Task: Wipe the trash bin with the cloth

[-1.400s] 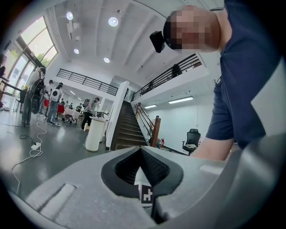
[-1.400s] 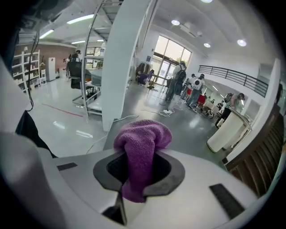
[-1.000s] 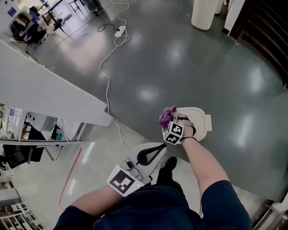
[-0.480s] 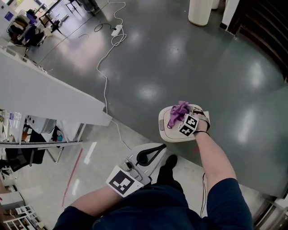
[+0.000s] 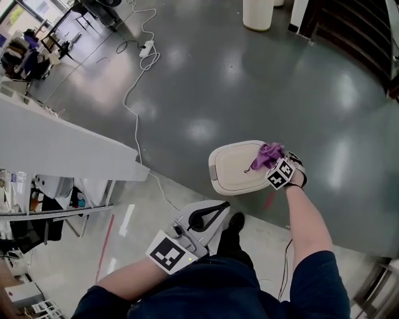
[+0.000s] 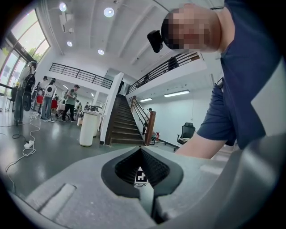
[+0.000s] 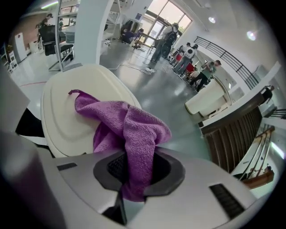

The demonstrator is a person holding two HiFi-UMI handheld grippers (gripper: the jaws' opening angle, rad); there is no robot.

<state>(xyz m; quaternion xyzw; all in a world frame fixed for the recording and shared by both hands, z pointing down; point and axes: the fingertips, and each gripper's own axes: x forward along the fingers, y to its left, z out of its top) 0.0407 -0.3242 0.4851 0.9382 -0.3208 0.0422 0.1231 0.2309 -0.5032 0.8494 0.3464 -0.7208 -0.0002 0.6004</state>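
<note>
A cream trash bin (image 5: 234,167) stands on the dark floor, seen from above by its closed lid (image 7: 76,112). A purple cloth (image 5: 269,153) lies on the lid's right side, and my right gripper (image 5: 274,163) is shut on it. In the right gripper view the purple cloth (image 7: 129,134) hangs bunched between the jaws and drapes onto the lid. My left gripper (image 5: 209,213) is held low near my body, away from the bin, jaws shut with nothing between them; in its own view my left gripper (image 6: 142,176) points toward a staircase.
A white cable (image 5: 138,81) runs across the floor to a power strip. A white counter (image 5: 62,146) and shelving lie at the left. A cream cylinder (image 5: 257,14) stands at the far end, beside dark stairs (image 5: 355,37). People stand in the distance (image 6: 47,100).
My right gripper has dragged the purple cloth across the bin lid from its left side to its right side. The left gripper has stayed in place.
</note>
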